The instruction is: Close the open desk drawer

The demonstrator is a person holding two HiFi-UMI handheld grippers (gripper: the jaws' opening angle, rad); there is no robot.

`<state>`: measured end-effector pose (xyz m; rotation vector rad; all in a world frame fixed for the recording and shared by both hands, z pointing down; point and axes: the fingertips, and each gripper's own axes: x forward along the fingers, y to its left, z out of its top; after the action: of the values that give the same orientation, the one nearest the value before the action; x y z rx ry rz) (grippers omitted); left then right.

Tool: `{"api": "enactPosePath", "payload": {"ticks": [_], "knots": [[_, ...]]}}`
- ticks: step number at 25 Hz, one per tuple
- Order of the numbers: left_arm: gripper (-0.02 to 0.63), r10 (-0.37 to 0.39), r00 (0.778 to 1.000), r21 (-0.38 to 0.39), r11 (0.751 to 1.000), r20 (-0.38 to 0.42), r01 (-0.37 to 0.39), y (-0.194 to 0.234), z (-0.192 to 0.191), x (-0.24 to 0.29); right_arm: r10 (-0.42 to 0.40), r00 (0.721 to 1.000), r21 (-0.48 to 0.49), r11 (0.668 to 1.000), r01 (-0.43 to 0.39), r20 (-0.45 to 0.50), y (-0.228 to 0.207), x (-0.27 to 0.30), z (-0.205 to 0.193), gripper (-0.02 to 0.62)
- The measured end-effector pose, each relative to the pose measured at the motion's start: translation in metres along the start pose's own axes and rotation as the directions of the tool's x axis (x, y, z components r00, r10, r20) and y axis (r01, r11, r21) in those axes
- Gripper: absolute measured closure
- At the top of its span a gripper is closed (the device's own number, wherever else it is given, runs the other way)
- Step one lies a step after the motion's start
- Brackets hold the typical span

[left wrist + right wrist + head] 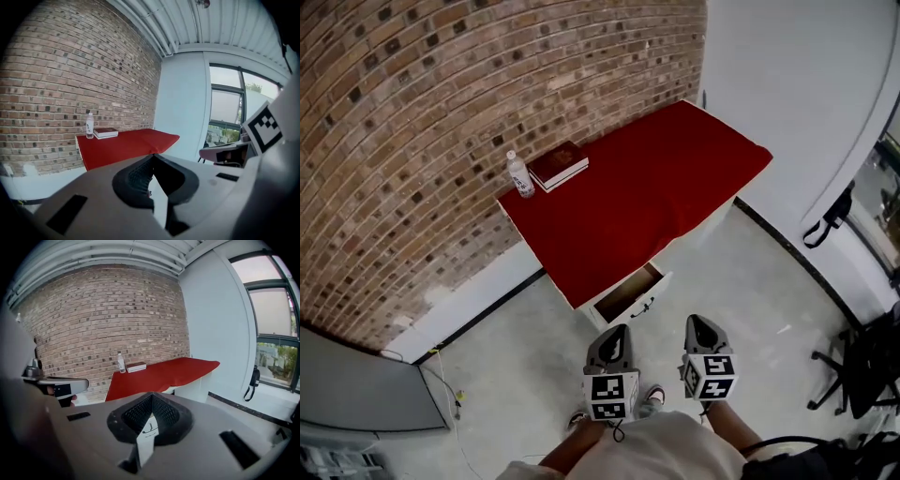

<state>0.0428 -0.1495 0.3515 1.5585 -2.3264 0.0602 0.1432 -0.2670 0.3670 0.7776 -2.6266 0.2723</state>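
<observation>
Drawer (627, 293) — pulled out at the near front of the red-covered desk (647, 187) | left gripper (617, 331) — jaws clenched, empty, near the drawer but apart | right gripper (699, 324) likewise clenched, empty | bottle (519, 175) beside book (559, 165) at the desk's wall edge

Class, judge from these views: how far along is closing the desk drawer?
Done: nothing yet; the drawer stands pulled out of the desk. In hand: the left tongs and right tongs, both shut and empty, hover short of it, touching nothing. Left: reach the drawer front and push it flush.
</observation>
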Motion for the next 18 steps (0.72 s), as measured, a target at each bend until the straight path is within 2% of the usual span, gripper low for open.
{"api": "enactPosePath", "payload": {"ticks": [6,10,13,18], "knots": [[0.597,0.122,0.992,-0.036,0.992,0.004,-0.122,0.001,0.000,0.010,0.091,0.996,-0.037,0.995,-0.092,-0.022,-0.017,0.023,0.005,0.597],[0.597,0.175,0.984,-0.056,0.983,-0.006,-0.175,0.002,-0.007,0.016,0.137,0.989,-0.038,0.990,-0.139,-0.049,-0.020,0.039,-0.001,0.597],[0.597,0.184,0.983,-0.050,0.982,0.001,-0.184,0.003,-0.011,0.023,0.159,0.986,-0.040,0.986,-0.161,-0.050,-0.019,0.051,-0.005,0.597],[0.597,0.138,0.990,-0.026,0.990,0.002,-0.138,0.003,-0.018,0.045,0.190,0.982,-0.078,0.979,-0.188,0.011,-0.012,0.067,0.002,0.597]]}}
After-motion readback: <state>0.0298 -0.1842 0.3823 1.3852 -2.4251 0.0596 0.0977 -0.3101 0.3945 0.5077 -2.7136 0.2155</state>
